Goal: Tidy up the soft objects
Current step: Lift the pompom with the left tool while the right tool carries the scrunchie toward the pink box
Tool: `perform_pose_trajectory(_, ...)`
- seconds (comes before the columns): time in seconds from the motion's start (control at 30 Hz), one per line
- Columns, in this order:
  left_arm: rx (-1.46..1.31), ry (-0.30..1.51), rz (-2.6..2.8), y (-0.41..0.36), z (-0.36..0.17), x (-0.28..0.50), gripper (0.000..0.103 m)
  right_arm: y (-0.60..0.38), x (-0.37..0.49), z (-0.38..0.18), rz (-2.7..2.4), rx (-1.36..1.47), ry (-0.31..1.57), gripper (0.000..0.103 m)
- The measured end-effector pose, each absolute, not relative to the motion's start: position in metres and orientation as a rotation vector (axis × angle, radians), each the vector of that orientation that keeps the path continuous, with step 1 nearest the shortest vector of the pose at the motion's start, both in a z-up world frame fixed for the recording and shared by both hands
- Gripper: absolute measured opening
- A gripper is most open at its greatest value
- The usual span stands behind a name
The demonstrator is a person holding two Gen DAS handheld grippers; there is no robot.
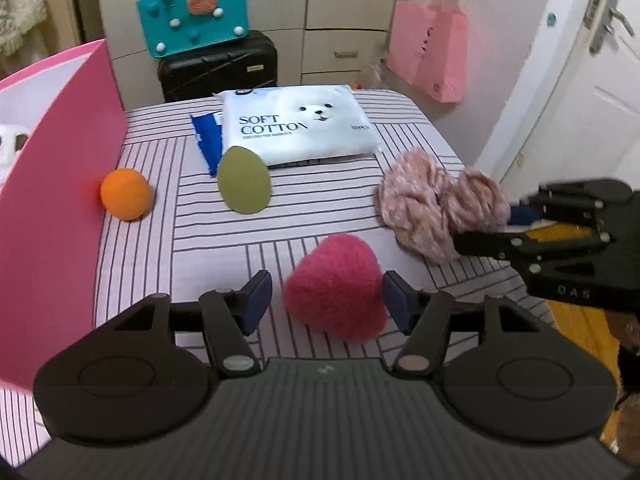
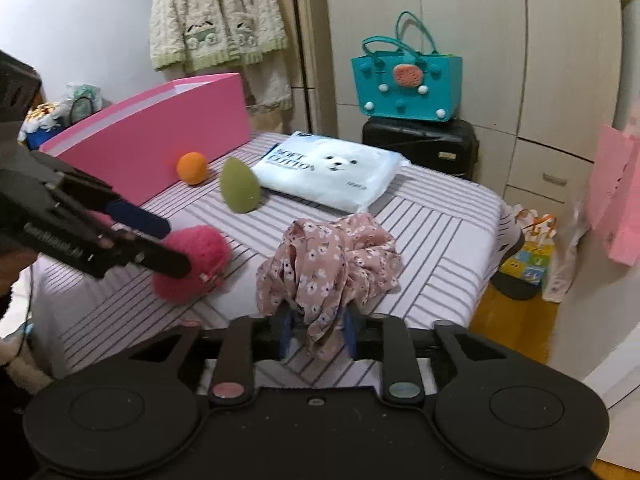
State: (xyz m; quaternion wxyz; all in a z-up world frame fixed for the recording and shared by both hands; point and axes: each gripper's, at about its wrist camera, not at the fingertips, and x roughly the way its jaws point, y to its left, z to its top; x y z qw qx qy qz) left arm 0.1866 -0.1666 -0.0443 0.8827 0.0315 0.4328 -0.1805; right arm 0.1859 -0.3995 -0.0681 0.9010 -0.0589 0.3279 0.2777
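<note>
The table [image 1: 280,236] was covered in a cloth of white fabric with thin dark stripes. A pink box [image 2: 160,136], rigid and smooth-walled, stood open along its left edge. At the far end lay a flat, glossy pack of cotton tissues [image 1: 298,124], its long axis running across the table. Nearer the right edge sat a crumpled floral cloth [image 2: 328,256], thin pink fabric bunched into loose folds. The right gripper [image 2: 316,330] was closed on the lower folds of this cloth, its blue pads pinching the fabric. A fuzzy pink heart [image 1: 336,284] lay near the front edge of the table, its point directed toward the left wrist camera. The left gripper [image 1: 324,300] was spread wide around the heart, one pad on each side; contact could not be determined. A green egg-shaped sponge [image 1: 244,180], matte and smooth, stood with its narrow end upward. A round orange ball [image 1: 126,194] rested just beside the box wall.
</note>
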Motion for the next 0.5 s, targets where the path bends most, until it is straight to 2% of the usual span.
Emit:
perform_pose_trajectory(0.1, 0.076, 0.922, -0.401, -0.17, -0.047, 0.189, 0.064, -0.398, 0.186, -0.064, 0.588, -0.134, 0.671, 0.047)
perform_pose_trajectory(0.17, 0.079, 0.921, -0.413, -0.172, -0.048, 0.189, 0.065, -0.397, 0.185, -0.06, 0.59, -0.161, 0.658, 0.06)
perform_pose_trajectory(0.23, 0.101, 0.906, -0.424, -0.173, -0.049, 0.187, 0.066, -0.393, 0.187, -0.055, 0.582, -0.198, 0.642, 0.065)
perform_pose_trajectory(0.33, 0.127, 0.9, -0.438, -0.175, -0.051, 0.187, 0.072, -0.388, 0.192, -0.049, 0.576, -0.246, 0.639, 0.068)
perform_pose_trajectory(0.37, 0.125, 0.908, -0.445, -0.175, -0.052, 0.188, 0.072, -0.386, 0.194, -0.048, 0.585, -0.256, 0.638, 0.072)
perform_pose_trajectory(0.5, 0.114, 0.931, -0.451, -0.172, -0.056, 0.192, 0.072, -0.38, 0.196, -0.054, 0.567, -0.238, 0.663, 0.073)
